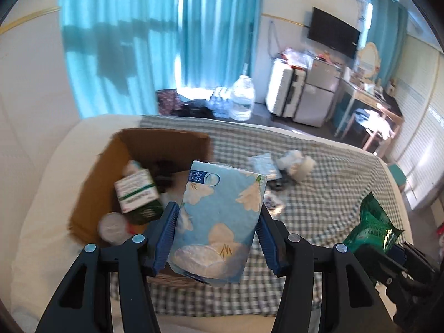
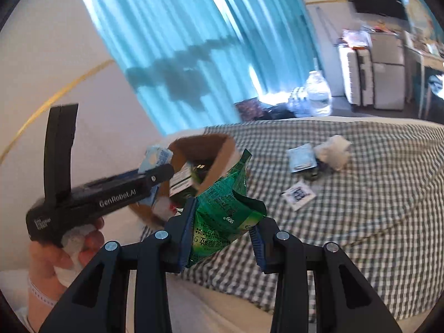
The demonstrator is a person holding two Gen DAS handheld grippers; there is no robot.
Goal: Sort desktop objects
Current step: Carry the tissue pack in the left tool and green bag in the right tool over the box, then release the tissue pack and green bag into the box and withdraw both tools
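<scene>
We held a soft tissue pack (image 1: 216, 222) in the left hand-held gripper (image 1: 217, 236), its blue pads pressed on both long sides, with the pack raised over the near edge of the cardboard box (image 1: 111, 161). We judged the pack light and squashy: its film wrap would dent under the pads and could slip, so a grip across the middle of the long sides looked safest. The right hand-held gripper (image 2: 222, 233) was clamped on a green foil pouch (image 2: 222, 216), which stood up crumpled between the pads at about 12 o'clock from them. We judged the pouch very light, crinkly and slick, best taken low on its body, not by the loose top edge.

The left wrist view showed the inside of the box: a green-and-white carton (image 1: 137, 191) at 10 o'clock from the tissue pack and a round white lid (image 1: 113, 226) at 9 o'clock. It caught the pouch only at the far right edge. The right wrist view showed what the left did not: the person's left hand (image 2: 66, 247) around the handle of the other tool, and the leftovers on the checked bedspread (image 2: 360, 208), a pale sachet (image 2: 301, 156), a white wad (image 2: 334, 149) and a small printed card (image 2: 298, 194) at about 2 o'clock from the pouch.
</scene>
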